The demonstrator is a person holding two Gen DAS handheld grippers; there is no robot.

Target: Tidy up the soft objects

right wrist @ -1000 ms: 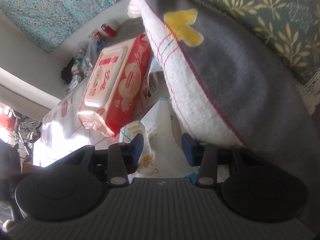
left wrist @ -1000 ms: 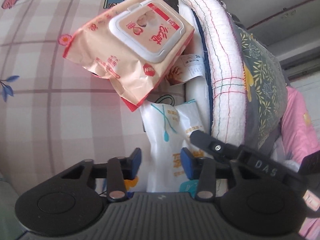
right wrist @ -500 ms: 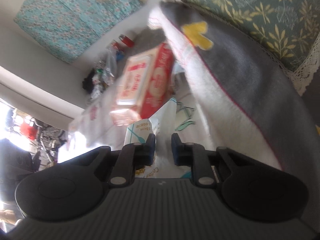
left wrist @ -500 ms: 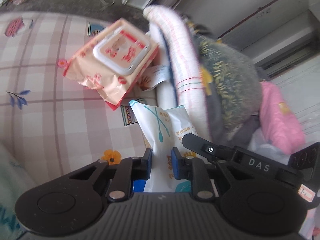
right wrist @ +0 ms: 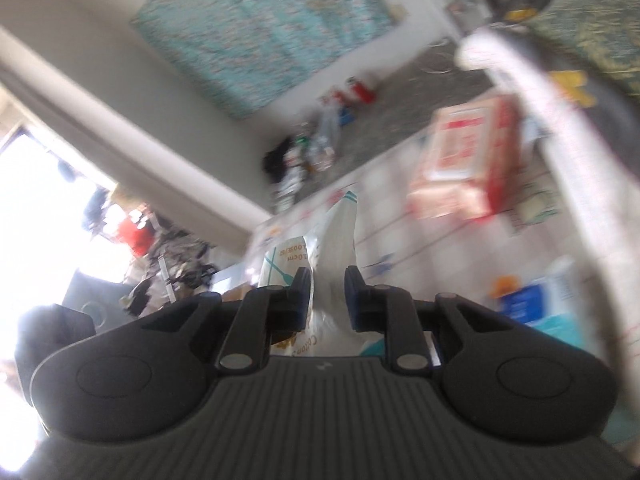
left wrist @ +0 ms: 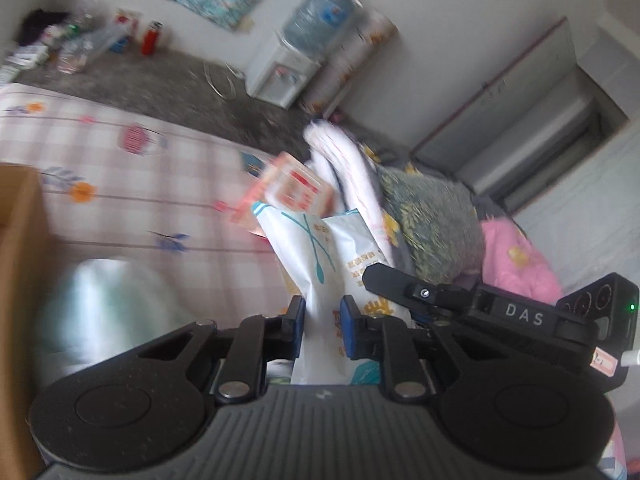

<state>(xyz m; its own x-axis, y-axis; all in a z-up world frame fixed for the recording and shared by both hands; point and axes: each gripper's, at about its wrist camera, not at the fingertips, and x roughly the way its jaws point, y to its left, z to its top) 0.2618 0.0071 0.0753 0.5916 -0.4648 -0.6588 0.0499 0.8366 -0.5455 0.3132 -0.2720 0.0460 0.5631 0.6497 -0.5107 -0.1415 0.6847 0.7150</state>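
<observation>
- White cotton-swab pouch (left wrist: 320, 252) pinched at its lower end between both pairs of fingers, raised clear of the bed (left wrist: 120, 168), probably so the limp pack travels without folding.
- Left gripper (left wrist: 322, 326) and right gripper (right wrist: 328, 294) both closed narrow on it.
- Left view alone: cardboard box (left wrist: 20, 240), likely destination.
- Right view alone: blue-and-white pack (right wrist: 532, 300) beside the pillow (right wrist: 560, 128).

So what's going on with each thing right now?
Left gripper: shut on the white bag.
Right gripper: shut on the white bag too.
White bag: pinched, lifted off the bed.
Pink wipes pack: lying on the bed, lid closed.
Cardboard box: open.
</observation>
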